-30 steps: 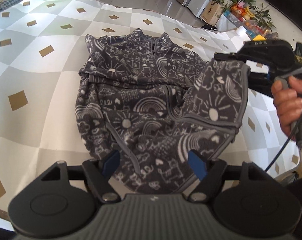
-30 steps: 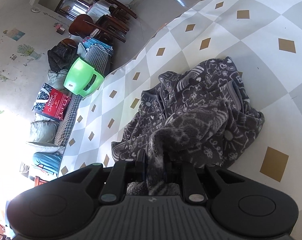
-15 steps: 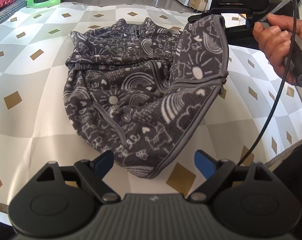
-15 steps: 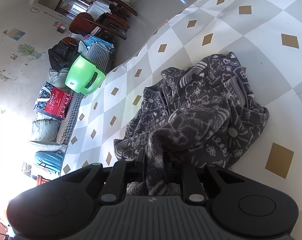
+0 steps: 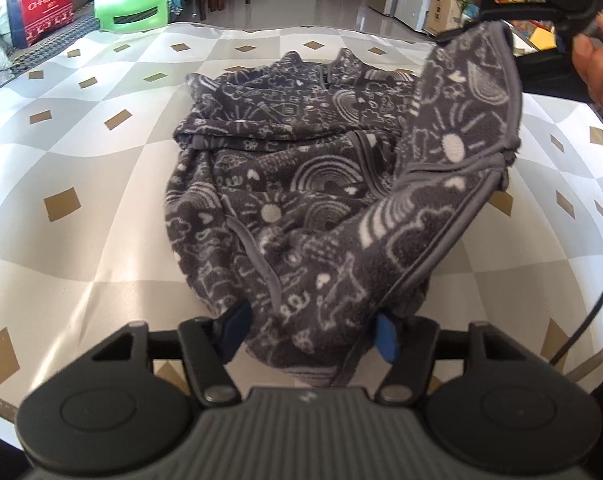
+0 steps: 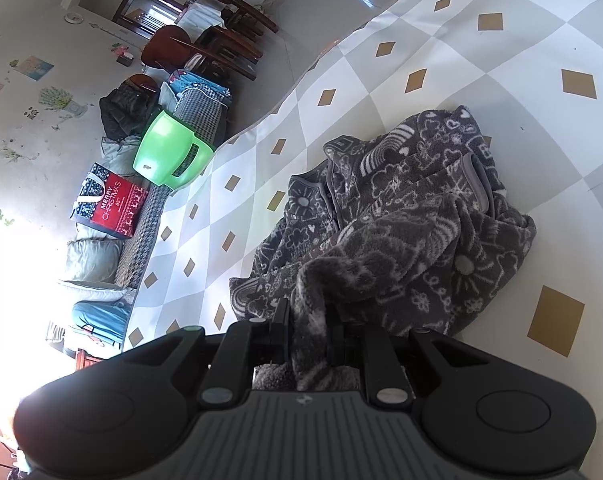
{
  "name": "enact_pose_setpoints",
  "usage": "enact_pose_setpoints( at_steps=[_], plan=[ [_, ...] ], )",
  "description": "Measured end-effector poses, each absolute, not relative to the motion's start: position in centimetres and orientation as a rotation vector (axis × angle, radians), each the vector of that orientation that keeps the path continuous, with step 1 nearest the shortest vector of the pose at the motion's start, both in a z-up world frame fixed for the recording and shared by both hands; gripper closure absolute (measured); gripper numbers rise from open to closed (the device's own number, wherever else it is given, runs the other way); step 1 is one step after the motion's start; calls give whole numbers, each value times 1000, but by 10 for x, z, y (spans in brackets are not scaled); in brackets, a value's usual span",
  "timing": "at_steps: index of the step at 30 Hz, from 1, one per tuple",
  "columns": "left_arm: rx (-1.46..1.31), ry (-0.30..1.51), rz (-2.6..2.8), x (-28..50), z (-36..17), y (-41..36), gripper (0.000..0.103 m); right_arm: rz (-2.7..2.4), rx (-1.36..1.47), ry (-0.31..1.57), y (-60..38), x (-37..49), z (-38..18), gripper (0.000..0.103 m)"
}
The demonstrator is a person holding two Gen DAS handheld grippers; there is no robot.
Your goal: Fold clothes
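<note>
A dark grey fleece garment with white doodle print lies crumpled on the checked grey-and-white tablecloth. A green plastic stool and a red Christmas bag stand beyond. The right gripper, in the person's hand, clamps a lifted edge. The left gripper is spread around the near hem, perhaps touching it.

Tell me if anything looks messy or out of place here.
The dark grey patterned fleece garment lies bunched in a heap on the checkered tablecloth, one edge lifted by the right hand-held gripper. Nothing looks spilled or damaged.
</note>
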State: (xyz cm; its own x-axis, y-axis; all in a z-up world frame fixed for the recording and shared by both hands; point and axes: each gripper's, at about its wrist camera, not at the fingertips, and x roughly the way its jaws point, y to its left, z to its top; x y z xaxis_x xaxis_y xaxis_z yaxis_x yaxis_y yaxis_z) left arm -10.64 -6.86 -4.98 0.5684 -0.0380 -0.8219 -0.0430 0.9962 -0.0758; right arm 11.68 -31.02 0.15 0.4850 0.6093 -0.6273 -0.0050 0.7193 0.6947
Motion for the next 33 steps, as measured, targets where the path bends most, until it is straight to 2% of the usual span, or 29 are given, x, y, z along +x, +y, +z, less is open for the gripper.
enact_pose_setpoints(
  at_steps=[6, 13, 16, 20, 25, 27, 29, 31, 33],
  plan=[
    [-127, 903, 148, -95, -35, -35, 61, 406, 686, 1006, -317, 116, 2, 87],
    [-135, 845, 231, -53, -8, -5, 62, 384, 611, 1024, -318, 112, 1, 81],
    [-123, 825, 243, -28, 4, 7, 62, 371, 592, 1035, -325, 109, 0, 71],
    [-88, 838, 254, 1, 7, 17, 62, 367, 577, 1026, -337, 104, 2, 66],
    [-153, 871, 190, -1, 4, 17, 63, 356, 552, 1044, -344, 100, -5, 65],
    [-161, 874, 138, -9, 5, 9, 61, 363, 532, 1053, -342, 100, -9, 65],
    [-168, 876, 86, -18, 6, 0, 58, 374, 546, 1068, -340, 101, -14, 78],
    [-175, 877, 34, -26, 7, -8, 52, 385, 559, 1077, -337, 104, -15, 84],
    [-171, 880, -11, -37, 8, -16, 32, 393, 537, 1066, -332, 104, -12, 84]
  ],
)
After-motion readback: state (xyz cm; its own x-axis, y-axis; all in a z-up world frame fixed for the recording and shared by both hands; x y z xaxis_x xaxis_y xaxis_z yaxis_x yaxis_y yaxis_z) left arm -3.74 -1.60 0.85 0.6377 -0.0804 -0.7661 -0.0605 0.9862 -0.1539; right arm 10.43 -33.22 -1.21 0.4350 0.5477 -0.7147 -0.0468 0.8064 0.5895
